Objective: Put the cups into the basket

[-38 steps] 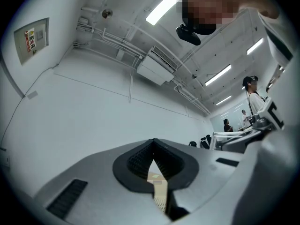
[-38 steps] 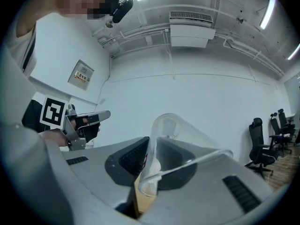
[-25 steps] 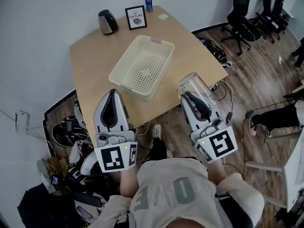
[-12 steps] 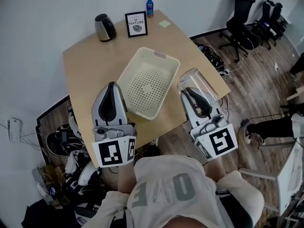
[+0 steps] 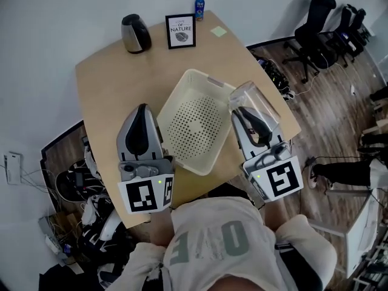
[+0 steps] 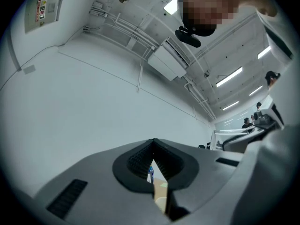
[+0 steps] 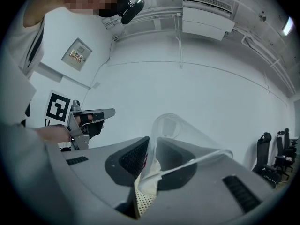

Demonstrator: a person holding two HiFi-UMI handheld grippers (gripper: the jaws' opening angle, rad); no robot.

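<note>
From the head view, we see the cream perforated plastic basket (image 5: 209, 79) on the light wooden table (image 5: 109, 83), flanked by both tools. The left gripper (image 5: 143, 110) sits over the table just beside the basket. The right gripper (image 5: 244, 111) carries the clear plastic cup (image 5: 251, 99), which overlaps the basket's right rim. A dark kettle (image 5: 134, 34) and framed picture (image 5: 181, 31) stand at the far edge.

In the left gripper view, the left gripper (image 6: 152, 146) has its jaws together, nothing between them.

In the right gripper view, the right gripper (image 7: 150, 161) is clamped on the tilted cup's (image 7: 187, 135) wall, with the basket (image 7: 143, 201) below.
</note>
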